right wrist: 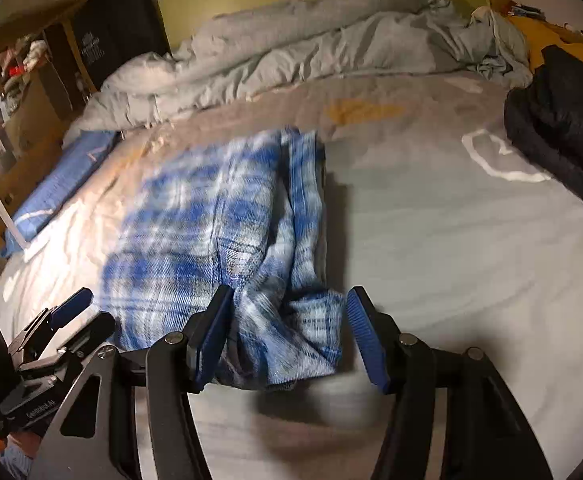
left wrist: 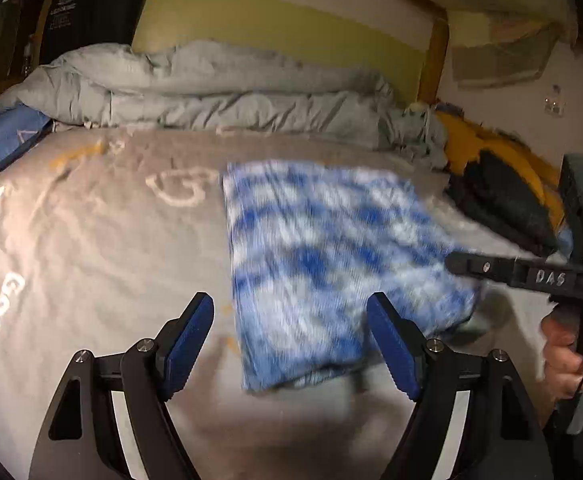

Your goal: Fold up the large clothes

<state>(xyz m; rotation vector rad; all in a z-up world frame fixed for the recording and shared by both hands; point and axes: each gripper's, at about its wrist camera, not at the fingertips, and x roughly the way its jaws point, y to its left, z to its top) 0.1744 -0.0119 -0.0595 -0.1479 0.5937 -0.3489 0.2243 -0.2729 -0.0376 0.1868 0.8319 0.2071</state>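
A blue and white plaid garment [left wrist: 323, 260] lies folded into a rough rectangle on the grey bed sheet [left wrist: 111, 240]. My left gripper [left wrist: 289, 308] hovers open above its near left edge, with nothing between the pads. In the right wrist view the garment [right wrist: 211, 220] has a bunched near corner lying between the jaws of my right gripper [right wrist: 290, 294]. The jaws stand apart, with a gap beside the right pad [right wrist: 365, 336], so they do not pinch the cloth. The left wrist view shows the right gripper [left wrist: 463, 262] side-on at the garment's right edge, a hand [left wrist: 563, 356] holding it.
A crumpled grey duvet [left wrist: 211, 92] is heaped along the back of the bed. Dark clothing [right wrist: 559, 128] on a yellow cloth [left wrist: 475, 140] lies at the right edge. A blue pillow [right wrist: 63, 184] sits at the left. The printed sheet [right wrist: 451, 240] stretches right of the garment.
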